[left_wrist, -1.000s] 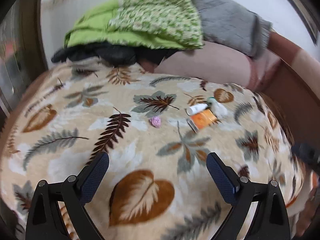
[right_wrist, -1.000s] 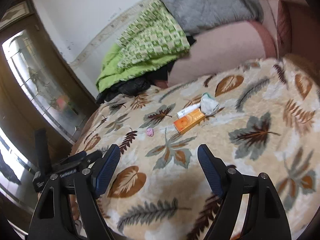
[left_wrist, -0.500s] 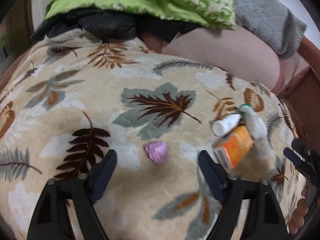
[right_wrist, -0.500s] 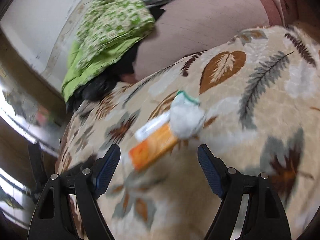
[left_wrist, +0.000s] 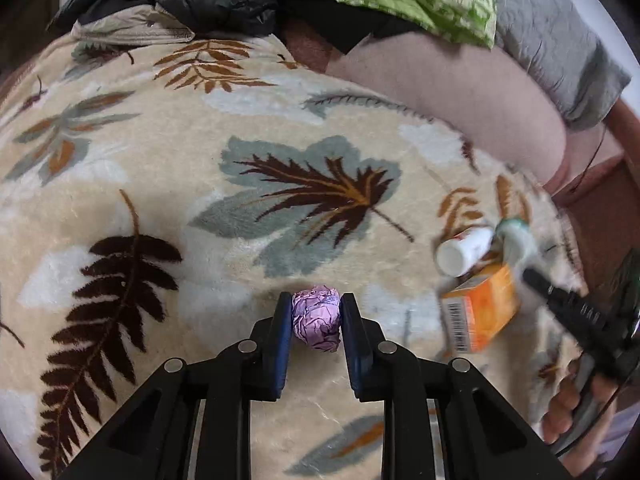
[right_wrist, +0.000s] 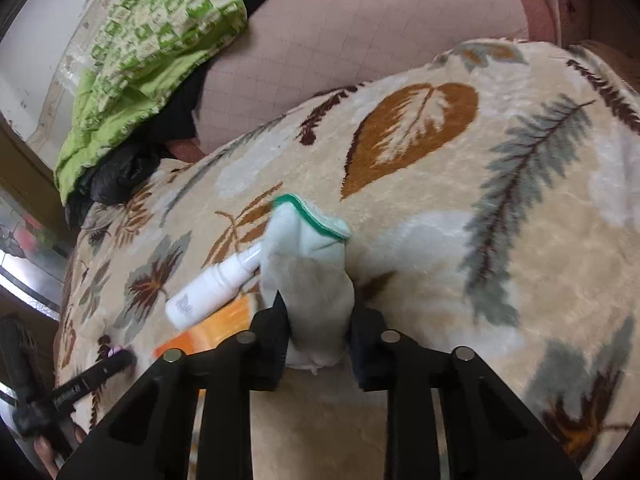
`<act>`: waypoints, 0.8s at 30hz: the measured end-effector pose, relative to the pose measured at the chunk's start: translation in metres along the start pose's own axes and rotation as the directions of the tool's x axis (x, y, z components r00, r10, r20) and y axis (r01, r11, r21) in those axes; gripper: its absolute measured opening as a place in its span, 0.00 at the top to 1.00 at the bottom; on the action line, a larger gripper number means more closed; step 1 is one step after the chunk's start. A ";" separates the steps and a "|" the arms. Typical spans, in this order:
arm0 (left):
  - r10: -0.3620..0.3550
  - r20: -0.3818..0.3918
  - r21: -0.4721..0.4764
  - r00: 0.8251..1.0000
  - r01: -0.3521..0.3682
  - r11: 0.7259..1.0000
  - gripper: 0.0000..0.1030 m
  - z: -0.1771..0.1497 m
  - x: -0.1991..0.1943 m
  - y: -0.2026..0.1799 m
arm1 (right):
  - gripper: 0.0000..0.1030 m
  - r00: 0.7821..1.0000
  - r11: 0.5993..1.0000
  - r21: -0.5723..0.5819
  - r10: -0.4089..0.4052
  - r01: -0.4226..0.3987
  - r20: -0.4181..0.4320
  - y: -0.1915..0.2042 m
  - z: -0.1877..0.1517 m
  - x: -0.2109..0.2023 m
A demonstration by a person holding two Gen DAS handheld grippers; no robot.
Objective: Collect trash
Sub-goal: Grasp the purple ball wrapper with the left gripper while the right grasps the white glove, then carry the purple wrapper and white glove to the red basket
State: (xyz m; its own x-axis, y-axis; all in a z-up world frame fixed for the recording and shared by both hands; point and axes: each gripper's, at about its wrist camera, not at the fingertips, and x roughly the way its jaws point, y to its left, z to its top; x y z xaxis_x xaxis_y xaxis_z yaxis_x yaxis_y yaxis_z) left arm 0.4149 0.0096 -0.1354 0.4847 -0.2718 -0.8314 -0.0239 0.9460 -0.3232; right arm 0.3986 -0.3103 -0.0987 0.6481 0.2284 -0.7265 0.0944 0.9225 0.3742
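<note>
Pink crumpled foil ball (left_wrist: 316, 322) sits pinched in the just-closed left tongs (left_wrist: 315, 312) mid-blanket (left_wrist: 280, 128), while the right tongs (right_wrist: 318, 320), just closing, squeeze a white green-trimmed sock (right_wrist: 310, 272) beside a white bottle (right_wrist: 212, 288) and orange box (left_wrist: 482, 312).

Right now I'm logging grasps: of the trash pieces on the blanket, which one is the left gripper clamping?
The crumpled pink wrapper, pinched in the left gripper; it lies apart from the clustered bottle, orange box and sock.
</note>
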 end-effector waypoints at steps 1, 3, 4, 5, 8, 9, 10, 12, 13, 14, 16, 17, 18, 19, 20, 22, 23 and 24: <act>-0.011 0.003 -0.007 1.000 0.011 1.000 0.77 0.000 -0.007 0.002 | 0.80 1.000 1.000 0.008 0.021 -0.021 0.017 -0.001 -0.005 -0.018; -0.033 0.006 -0.015 0.999 0.033 0.999 0.77 -0.003 -0.022 0.005 | 0.81 0.998 0.999 0.018 0.033 -0.034 0.045 -0.001 -0.013 -0.049; -0.050 0.010 -0.023 0.999 0.050 0.998 0.78 -0.006 -0.032 0.007 | 0.81 0.997 0.999 0.025 0.043 -0.045 0.067 0.000 -0.017 -0.067; -0.064 0.017 -0.036 0.998 0.064 0.997 0.78 -0.010 -0.044 0.010 | 0.81 0.995 0.998 0.031 0.057 -0.060 0.086 0.001 -0.021 -0.085; -0.142 0.035 -0.102 0.989 0.145 0.984 0.78 -0.023 -0.082 0.020 | 0.81 0.990 0.996 0.037 0.082 -0.087 0.118 0.010 -0.036 -0.135; -0.184 0.042 -0.138 0.982 0.188 0.972 0.78 -0.028 -0.095 0.024 | 0.81 0.987 0.994 0.037 0.102 -0.108 0.123 0.015 -0.043 -0.152; -0.235 0.053 -0.174 0.971 0.241 0.955 0.78 -0.037 -0.113 0.027 | 0.81 0.984 0.991 0.031 0.124 -0.129 0.128 0.021 -0.053 -0.173; -0.285 0.074 -0.184 0.956 0.294 0.938 0.78 -0.055 -0.142 0.025 | 0.81 0.975 0.986 0.004 0.165 -0.167 0.150 0.034 -0.079 -0.215; -0.295 0.085 -0.165 0.952 0.306 0.938 0.78 -0.067 -0.159 0.021 | 0.81 0.968 0.982 -0.009 0.185 -0.187 0.167 0.038 -0.093 -0.236; -0.296 0.094 -0.146 0.951 0.307 0.940 0.78 -0.077 -0.173 0.016 | 0.81 0.962 0.980 -0.013 0.199 -0.200 0.185 0.038 -0.104 -0.251; -0.301 0.107 -0.103 0.948 0.312 0.945 0.78 -0.107 -0.203 0.007 | 0.81 0.944 0.969 -0.017 0.244 -0.246 0.222 0.040 -0.141 -0.287; -0.309 0.114 -0.089 0.944 0.320 0.943 0.78 -0.121 -0.215 0.005 | 0.81 0.939 0.966 -0.015 0.254 -0.258 0.232 0.040 -0.154 -0.297; -0.319 0.122 -0.072 0.940 0.329 0.942 0.78 -0.138 -0.228 0.002 | 0.81 0.932 0.963 -0.014 0.263 -0.268 0.249 0.040 -0.169 -0.308; -0.327 0.130 -0.060 0.936 0.336 0.940 0.78 -0.151 -0.237 0.002 | 0.81 0.929 0.962 -0.020 0.268 -0.272 0.256 0.040 -0.185 -0.318; -0.337 0.139 -0.041 0.931 0.345 0.938 0.78 -0.169 -0.248 0.000 | 0.81 0.925 0.960 -0.028 0.277 -0.279 0.260 0.040 -0.200 -0.326; -0.347 0.154 -0.003 0.925 0.351 0.936 0.78 -0.202 -0.264 -0.004 | 0.81 0.923 0.959 -0.036 0.281 -0.281 0.265 0.038 -0.220 -0.336; -0.344 0.159 0.016 0.925 0.346 0.938 0.78 -0.217 -0.270 -0.005 | 0.81 0.923 0.960 -0.045 0.277 -0.275 0.268 0.038 -0.230 -0.340; -0.337 0.158 0.034 0.928 0.336 0.941 0.78 -0.231 -0.274 -0.008 | 0.81 0.923 0.963 -0.058 0.268 -0.262 0.277 0.038 -0.243 -0.344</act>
State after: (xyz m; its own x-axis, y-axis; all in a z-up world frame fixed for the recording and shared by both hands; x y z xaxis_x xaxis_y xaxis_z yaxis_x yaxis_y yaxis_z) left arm 0.0804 0.0363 -0.0091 0.5961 -0.5433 -0.5911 0.1705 0.8051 -0.5680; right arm -0.0045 -0.2785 0.0255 0.8327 0.3718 -0.4104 -0.1228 0.8466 0.5179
